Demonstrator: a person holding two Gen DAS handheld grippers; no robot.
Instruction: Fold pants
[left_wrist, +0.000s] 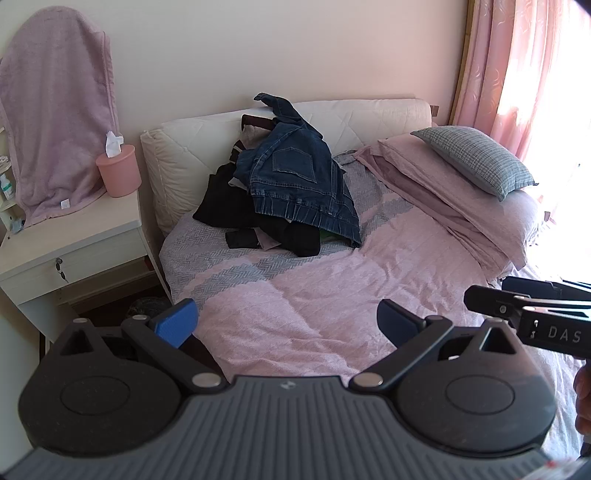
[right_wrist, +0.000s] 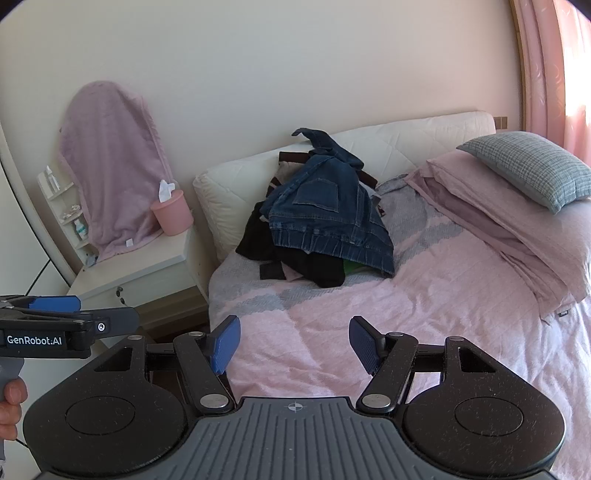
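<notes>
Dark blue jeans (left_wrist: 299, 177) lie crumpled on top of a heap of black and other clothes (left_wrist: 236, 206) at the head of the bed, against the white headboard cushion. The jeans (right_wrist: 328, 218) sit in the middle of the right wrist view too. My left gripper (left_wrist: 286, 323) stands open over the pink bedspread, well short of the heap, with nothing between its blue pads. My right gripper (right_wrist: 295, 341) is open as well, empty, at about the same distance from the clothes. Each gripper shows at the edge of the other's view.
A pink bedspread (left_wrist: 332, 295) covers the bed. Folded pink bedding and a grey checked pillow (left_wrist: 476, 158) lie on the right side. A white nightstand (left_wrist: 70, 236) with a pink tissue holder (left_wrist: 118, 170) stands to the left. Pink curtains (left_wrist: 524, 66) hang at the right.
</notes>
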